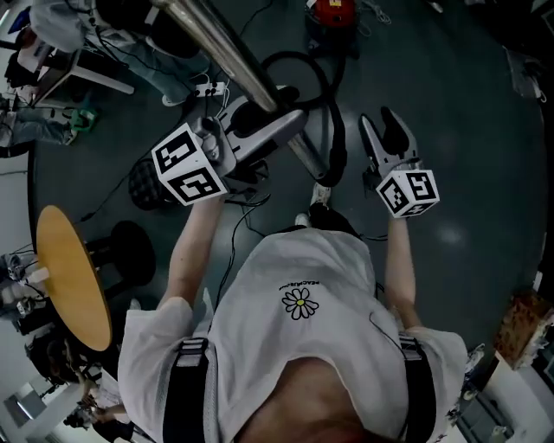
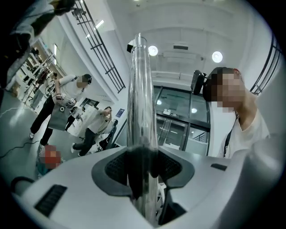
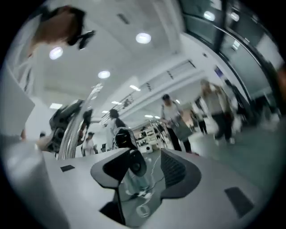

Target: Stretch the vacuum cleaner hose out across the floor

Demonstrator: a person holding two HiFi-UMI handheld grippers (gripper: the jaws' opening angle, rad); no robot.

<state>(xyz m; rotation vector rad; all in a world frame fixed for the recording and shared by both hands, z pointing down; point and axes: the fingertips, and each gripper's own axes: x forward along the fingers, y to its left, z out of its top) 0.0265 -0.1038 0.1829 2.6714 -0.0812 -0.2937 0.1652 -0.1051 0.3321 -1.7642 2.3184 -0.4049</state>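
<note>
Two grippers lie nearest the person in the head view. The left gripper (image 1: 277,128) has its jaws clamped on the vacuum cleaner's metal wand (image 1: 221,43), and the left gripper view shows the pads pressed against the tube. The right gripper (image 1: 383,130) carries nothing, its jaws narrowly apart. The wand's long axis runs from 5 o'clock, by the person's feet, to 11 o'clock, and its upper end seems to rise toward the camera. Beyond the wand, the black hose (image 1: 299,62) is on the floor (image 1: 450,78), curled in a loop at 12 o'clock. The red canister (image 1: 333,13) is farthest, at the frame's top edge. The hose is judged not yet stretched. To do the step well, hold the wand firmly and draw it steadily away from the canister, along the hose's run. The free gripper can ease the loop open, and the canister should not be jerked.
</note>
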